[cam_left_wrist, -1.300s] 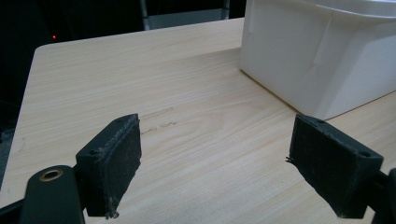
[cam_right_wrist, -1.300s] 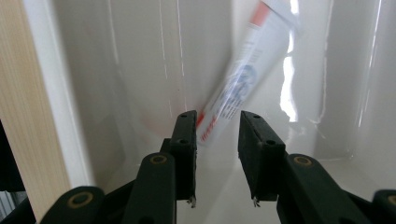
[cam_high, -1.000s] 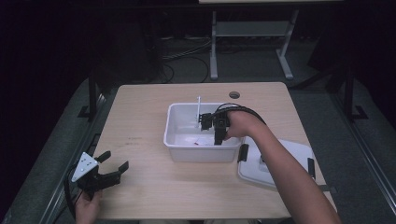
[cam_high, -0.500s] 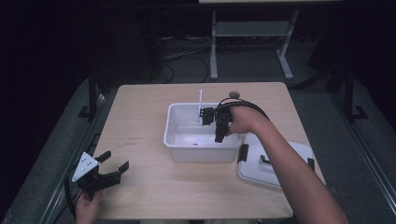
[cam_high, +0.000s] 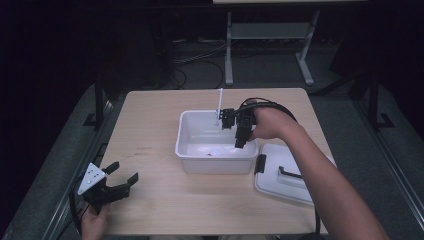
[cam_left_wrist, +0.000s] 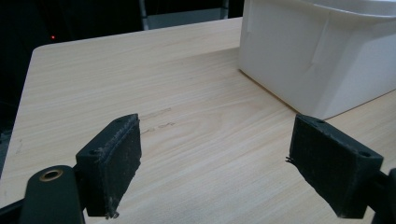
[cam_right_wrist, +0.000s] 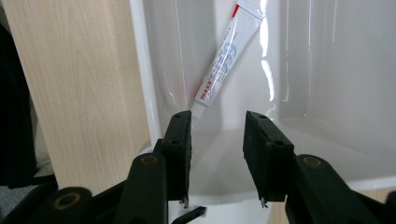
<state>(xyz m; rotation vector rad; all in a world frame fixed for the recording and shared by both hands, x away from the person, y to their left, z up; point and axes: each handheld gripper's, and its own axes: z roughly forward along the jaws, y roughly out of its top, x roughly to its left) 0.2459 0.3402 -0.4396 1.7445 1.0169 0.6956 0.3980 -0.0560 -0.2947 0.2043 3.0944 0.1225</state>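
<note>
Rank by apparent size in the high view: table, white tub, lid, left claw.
1. table
2. white tub
3. lid, though it looks close to the tub, and the forearm hides part of it
4. left claw

Looks like a lab/test room: bare wooden table (cam_high: 165, 130) under dark surroundings, loose cables (cam_high: 200, 55) on floor, metal stand (cam_high: 265, 35) behind.

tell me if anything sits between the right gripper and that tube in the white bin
Nothing visible does. The right gripper hangs open inside the white bin, and the tube leans against the bin wall just past its jaws, with only bare bin floor between them.
</note>
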